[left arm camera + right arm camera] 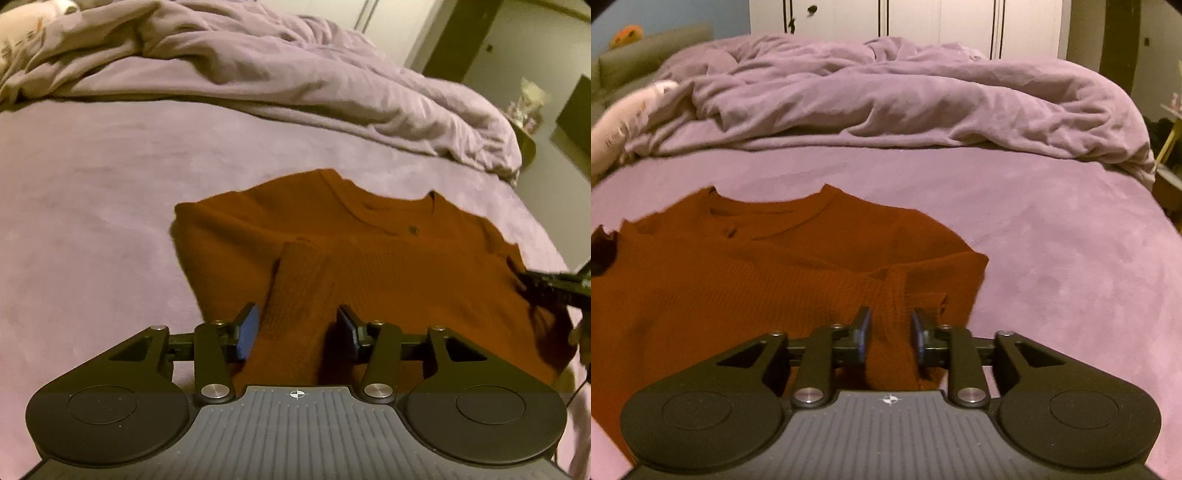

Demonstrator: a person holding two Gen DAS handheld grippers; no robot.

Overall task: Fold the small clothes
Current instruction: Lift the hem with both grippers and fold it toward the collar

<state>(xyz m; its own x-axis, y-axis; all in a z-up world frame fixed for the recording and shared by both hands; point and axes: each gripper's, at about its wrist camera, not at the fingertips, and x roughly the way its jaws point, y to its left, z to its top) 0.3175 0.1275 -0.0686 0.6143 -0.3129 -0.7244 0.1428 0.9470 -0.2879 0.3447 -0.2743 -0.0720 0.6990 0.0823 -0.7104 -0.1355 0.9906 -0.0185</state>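
A rust-orange knit sweater (388,266) lies on the purple bed, neckline away from me, with both sleeves folded in over the body. My left gripper (297,328) is open, its blue pads either side of the folded left sleeve (295,295) without pinching it. My right gripper (888,332) stands with its pads a narrow gap apart around a raised fold of the right sleeve (892,317); I cannot tell whether it pinches the fabric. The right gripper's tip also shows at the right edge of the left wrist view (546,284). The sweater also shows in the right wrist view (738,280).
A rumpled purple duvet (905,99) is heaped across the far half of the bed. A white pillow (617,125) lies at the far left. White wardrobe doors (923,22) stand behind. The bed's right edge (546,229) drops to the floor.
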